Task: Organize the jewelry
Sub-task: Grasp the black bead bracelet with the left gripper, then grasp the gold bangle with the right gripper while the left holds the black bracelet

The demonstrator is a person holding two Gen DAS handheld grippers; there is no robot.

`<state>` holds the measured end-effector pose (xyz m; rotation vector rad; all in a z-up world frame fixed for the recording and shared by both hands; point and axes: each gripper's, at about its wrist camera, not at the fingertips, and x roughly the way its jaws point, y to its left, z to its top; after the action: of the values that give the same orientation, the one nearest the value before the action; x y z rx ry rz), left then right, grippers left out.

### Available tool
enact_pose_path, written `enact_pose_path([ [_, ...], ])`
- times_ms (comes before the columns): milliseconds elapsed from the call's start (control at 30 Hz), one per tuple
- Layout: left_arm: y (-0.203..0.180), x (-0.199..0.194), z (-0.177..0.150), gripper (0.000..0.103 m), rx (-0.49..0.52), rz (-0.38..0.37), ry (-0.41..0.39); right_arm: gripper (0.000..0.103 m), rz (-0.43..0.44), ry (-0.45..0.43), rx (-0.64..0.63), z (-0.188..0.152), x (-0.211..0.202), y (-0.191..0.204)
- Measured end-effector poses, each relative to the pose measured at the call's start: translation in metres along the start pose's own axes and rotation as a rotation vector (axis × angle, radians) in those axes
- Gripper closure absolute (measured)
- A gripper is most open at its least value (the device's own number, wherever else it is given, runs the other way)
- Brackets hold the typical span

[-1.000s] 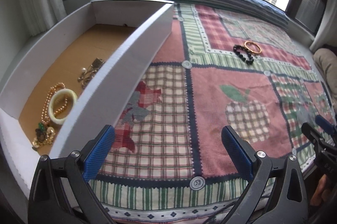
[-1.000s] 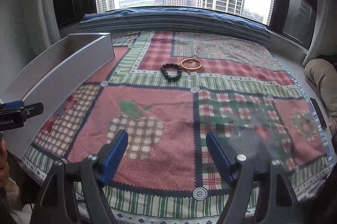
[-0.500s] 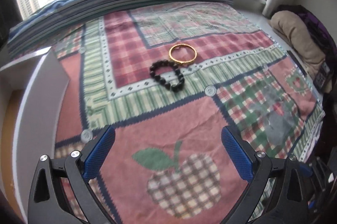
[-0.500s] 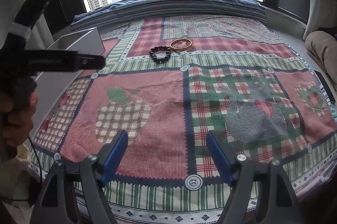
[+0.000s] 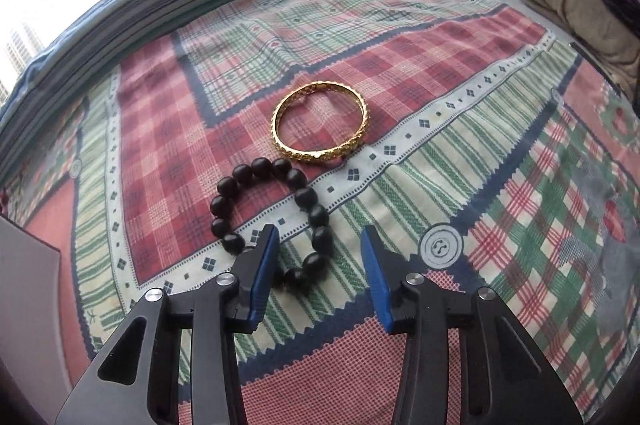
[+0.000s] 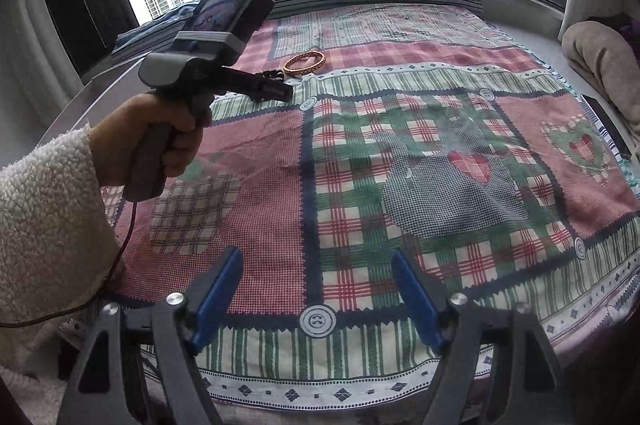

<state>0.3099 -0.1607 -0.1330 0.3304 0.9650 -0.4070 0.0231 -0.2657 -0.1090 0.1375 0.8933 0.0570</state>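
Closing left claw (image 5: 318, 245) astride one bead bracelet (image 5: 276, 221), seemingly unpinched; one gold bangle (image 5: 320, 121); right claw (image 6: 316, 285) apart

Only one bit of lettering anywhere: small white print on the black side bar of the left gripper (image 6: 276, 90), seen from the right wrist view. Too small and blurred to read here, can't make out a single letter.

Round button-shaped motifs on the quilt (image 5: 441, 246) carry a printed squiggle in the middle, more a pattern than a letter or sign. Same motif in the right wrist view.

No readable labels, brands or numbers on the fingers, the bracelets, or the towers outside the window.
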Motion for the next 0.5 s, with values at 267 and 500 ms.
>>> enact_pose_path([
  [267, 0.013, -0.010, -0.014, 0.094, -0.044, -0.076, 0.039, 0.025, 0.018, -0.018, -0.003, 0.003, -0.005, 0.005],
  [500, 0.028, -0.056, -0.087, 0.094, -0.097, -0.100, 0.063, 0.025, 0.029, -0.018, 0.008, -0.005, -0.008, 0.006],
])
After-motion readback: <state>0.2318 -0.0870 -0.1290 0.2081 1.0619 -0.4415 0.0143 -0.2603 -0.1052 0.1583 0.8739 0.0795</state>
